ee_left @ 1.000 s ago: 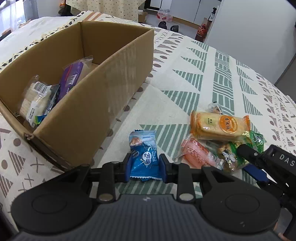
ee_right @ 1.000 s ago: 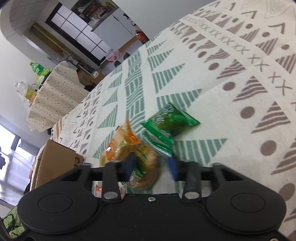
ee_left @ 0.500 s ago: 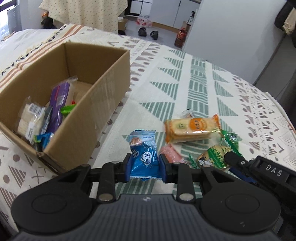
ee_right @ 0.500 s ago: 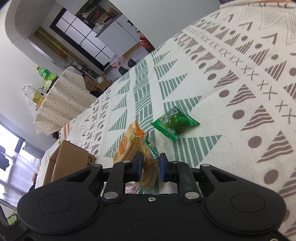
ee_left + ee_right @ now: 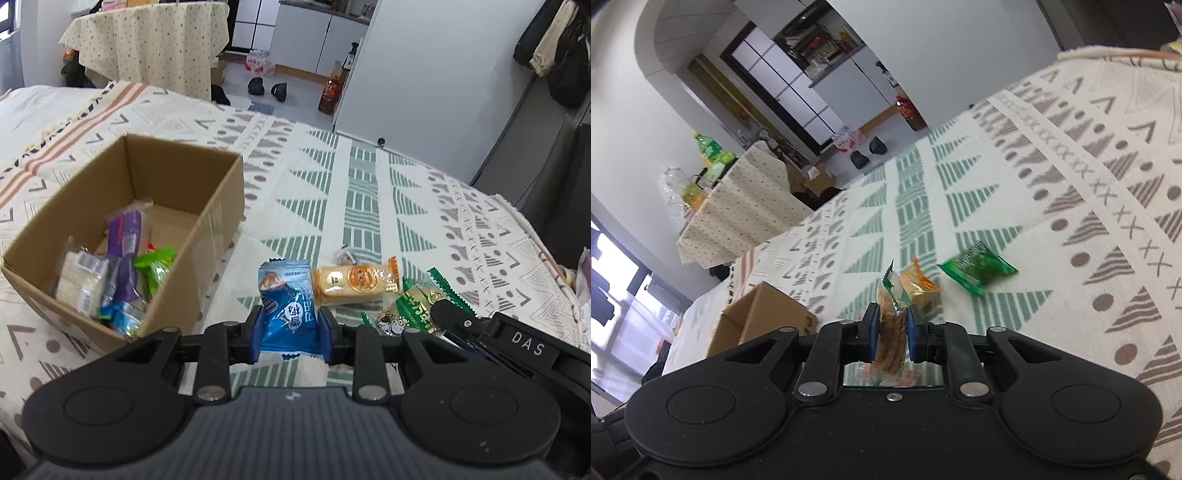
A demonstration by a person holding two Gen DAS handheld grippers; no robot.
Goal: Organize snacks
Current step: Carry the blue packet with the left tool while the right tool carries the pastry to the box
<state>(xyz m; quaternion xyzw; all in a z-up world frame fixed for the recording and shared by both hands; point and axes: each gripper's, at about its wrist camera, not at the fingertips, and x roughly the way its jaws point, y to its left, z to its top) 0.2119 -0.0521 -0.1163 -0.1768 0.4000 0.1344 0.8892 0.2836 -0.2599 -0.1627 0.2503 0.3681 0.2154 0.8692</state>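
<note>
My left gripper is shut on a blue snack packet, held up over the patterned cloth just right of the open cardboard box. Several wrapped snacks lie inside the box. My right gripper is shut on a green-edged biscuit packet, lifted off the cloth; in the left wrist view that same packet shows at the tip of the right gripper's black body. An orange cake packet lies on the cloth beside it. A green packet lies further right.
The cardboard box also shows at the left of the right wrist view. A small clear-wrapped snack sits behind the orange packet. A second table with a dotted cloth and bottles stands beyond the near table's edge.
Both grippers have risen and pulled back, each carrying its packet. The right gripper has closed on the biscuit packet and lifted it off the pile. The box interior now shows more fully.
</note>
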